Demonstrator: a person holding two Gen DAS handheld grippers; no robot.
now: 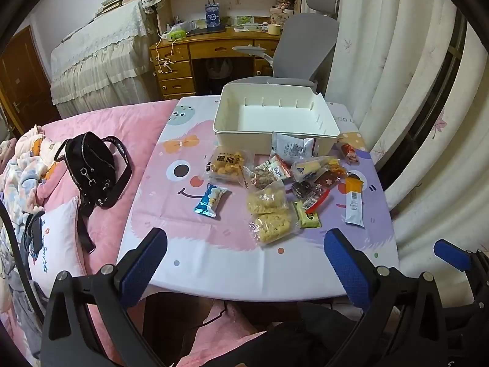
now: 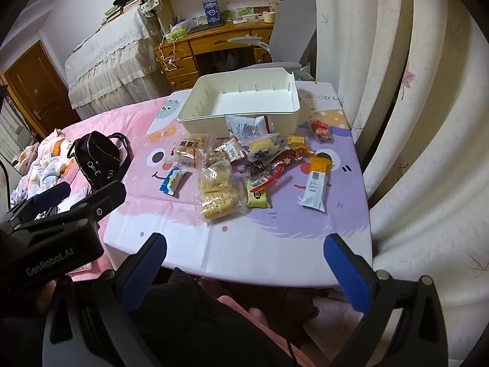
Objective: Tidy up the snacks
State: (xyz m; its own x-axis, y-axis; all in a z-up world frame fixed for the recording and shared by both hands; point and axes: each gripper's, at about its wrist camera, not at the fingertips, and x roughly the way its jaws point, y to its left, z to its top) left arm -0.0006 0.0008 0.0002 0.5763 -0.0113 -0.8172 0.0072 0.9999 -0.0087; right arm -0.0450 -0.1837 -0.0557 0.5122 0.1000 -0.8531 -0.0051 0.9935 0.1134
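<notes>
Left gripper [image 1: 244, 263] held wide apart, blue pads clamped on nothing, hovering over the near edge of the counter [image 1: 232, 275]. Right gripper [image 2: 244, 263] likewise spread and empty, just beside it on the right, also short of the pile. Both poised low and back, probably to take in the whole spread before choosing a first packet.

Nearest the grippers, two clear bags of yellow puffed snacks [image 2: 215, 189], one behind the other, touching. Just right of them a small green packet [image 2: 258, 197], and further right, apart from the pile, a long white-and-orange bar [image 2: 316, 183] lying alone. On the left, a blue-and-white packet [image 1: 211, 203] also set off by itself, so an easy first pick. Beyond these, a loose heap of overlapping wrappers [image 1: 293, 174], contents hard to make out at this angle.

At the far side, a white storage bin [image 1: 275, 116], open-topped, slotted along the inner walls, nothing inside yet; presumably the destination. One white packet [image 1: 292, 148] leaning against its near wall.

Off the counter to the left, a black bag [image 1: 91, 168] on the pink bed [image 1: 122, 122].
</notes>
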